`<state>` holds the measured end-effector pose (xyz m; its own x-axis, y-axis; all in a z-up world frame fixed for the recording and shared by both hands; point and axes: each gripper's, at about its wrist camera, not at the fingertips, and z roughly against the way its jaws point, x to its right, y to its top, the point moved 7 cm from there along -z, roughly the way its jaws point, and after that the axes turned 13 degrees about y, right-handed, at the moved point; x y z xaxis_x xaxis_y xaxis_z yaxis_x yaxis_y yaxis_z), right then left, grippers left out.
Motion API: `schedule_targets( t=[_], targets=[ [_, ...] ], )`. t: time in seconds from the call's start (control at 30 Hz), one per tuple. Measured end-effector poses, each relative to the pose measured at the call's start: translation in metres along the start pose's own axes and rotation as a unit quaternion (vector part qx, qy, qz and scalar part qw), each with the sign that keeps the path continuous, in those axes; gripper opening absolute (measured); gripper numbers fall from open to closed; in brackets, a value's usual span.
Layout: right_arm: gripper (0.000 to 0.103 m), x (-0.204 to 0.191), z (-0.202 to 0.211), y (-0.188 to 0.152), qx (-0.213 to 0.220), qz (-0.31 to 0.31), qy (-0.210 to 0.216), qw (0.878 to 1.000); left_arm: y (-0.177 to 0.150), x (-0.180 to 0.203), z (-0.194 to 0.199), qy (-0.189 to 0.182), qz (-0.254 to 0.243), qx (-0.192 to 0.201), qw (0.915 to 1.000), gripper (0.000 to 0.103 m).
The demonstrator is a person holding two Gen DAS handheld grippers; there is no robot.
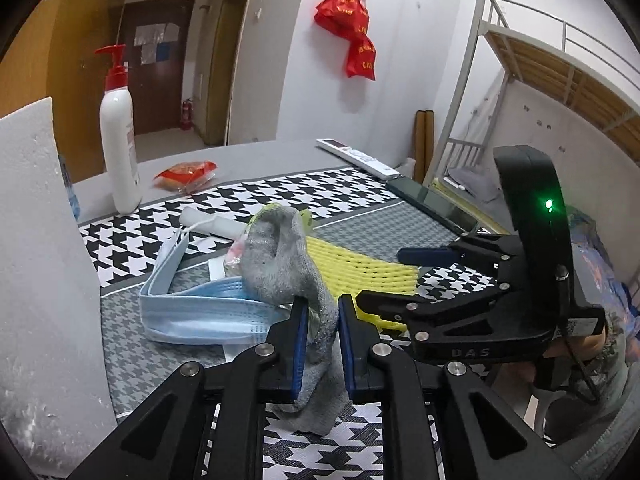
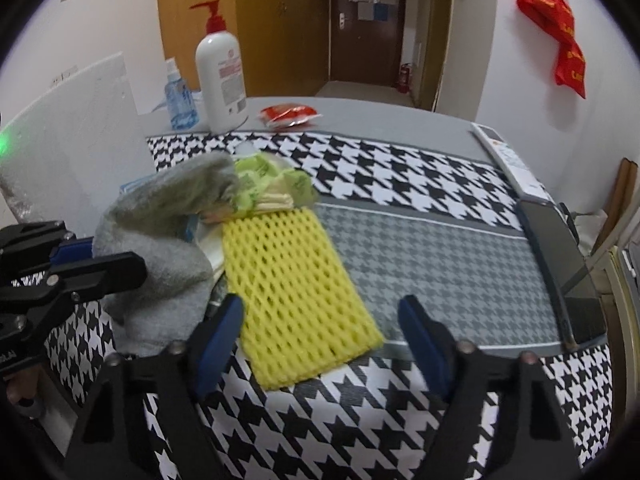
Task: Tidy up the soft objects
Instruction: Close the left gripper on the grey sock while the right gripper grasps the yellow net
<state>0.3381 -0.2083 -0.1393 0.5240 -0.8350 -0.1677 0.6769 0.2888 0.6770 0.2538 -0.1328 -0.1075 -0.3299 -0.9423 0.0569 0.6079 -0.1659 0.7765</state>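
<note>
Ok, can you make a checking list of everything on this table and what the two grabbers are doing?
Surface: houndstooth mat over a grey table.
Job's things: grey sock pinched; yellow foam net flat on mat; blue face mask beside sock.
Clutter: lotion pump bottle, red snack packet, remote, phone, small blue bottle.
Grippers: left gripper shut on sock; right gripper open around the net's near end.
Cables: black cable by right gripper.
Surroundings: bunk bed, red bags on wall, brown door.
</note>
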Motion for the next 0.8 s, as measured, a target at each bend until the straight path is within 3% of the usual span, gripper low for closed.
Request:
schedule_targets(
  t=[0.13,0.23,0.3,0.37,0.43,0.5,0.57,0.77,0.8],
  targets=[
    [0.06,-0.005,-0.005,-0.001,-0.013,0.015,-0.002,1.0,-0.001,-0.001,-0.002,0.001,0.002,-0.004,1.0,0.016],
    [0.046,-0.009,-0.004,-0.001,-0.017,0.028,-0.001,0.999,-0.001,0.0,-0.003,-0.002,-0.001,-0.005,1.0,0.017],
    [0.025,-0.011,0.0,-0.003,-0.017,0.033,-0.005,0.999,-0.001,0.0,-0.004,-0.004,-0.002,-0.005,1.0,0.017],
    [0.013,-0.009,0.005,-0.006,-0.02,0.024,-0.009,0.999,-0.001,0.0,-0.004,-0.003,-0.002,-0.004,1.0,0.017],
    [0.013,-0.006,0.012,-0.01,-0.02,0.014,-0.011,1.0,-0.001,0.002,-0.003,-0.004,-0.006,-0.006,1.0,0.022],
    [0.012,-0.002,0.021,-0.018,-0.019,0.001,-0.012,1.0,-0.001,0.004,-0.001,-0.003,-0.01,-0.001,0.9999,0.037],
    [0.012,0.002,0.029,-0.027,-0.018,-0.013,-0.019,1.0,-0.001,0.005,0.001,-0.006,-0.013,0.005,0.9999,0.058],
    [0.013,0.012,0.054,-0.043,-0.009,-0.039,-0.037,0.999,0.001,0.003,-0.003,0.011,-0.011,0.002,0.9999,0.06],
    [0.018,0.012,0.054,-0.045,-0.009,-0.04,-0.035,0.999,0.001,0.002,-0.005,0.018,-0.012,0.002,0.9998,0.06]
  ],
)
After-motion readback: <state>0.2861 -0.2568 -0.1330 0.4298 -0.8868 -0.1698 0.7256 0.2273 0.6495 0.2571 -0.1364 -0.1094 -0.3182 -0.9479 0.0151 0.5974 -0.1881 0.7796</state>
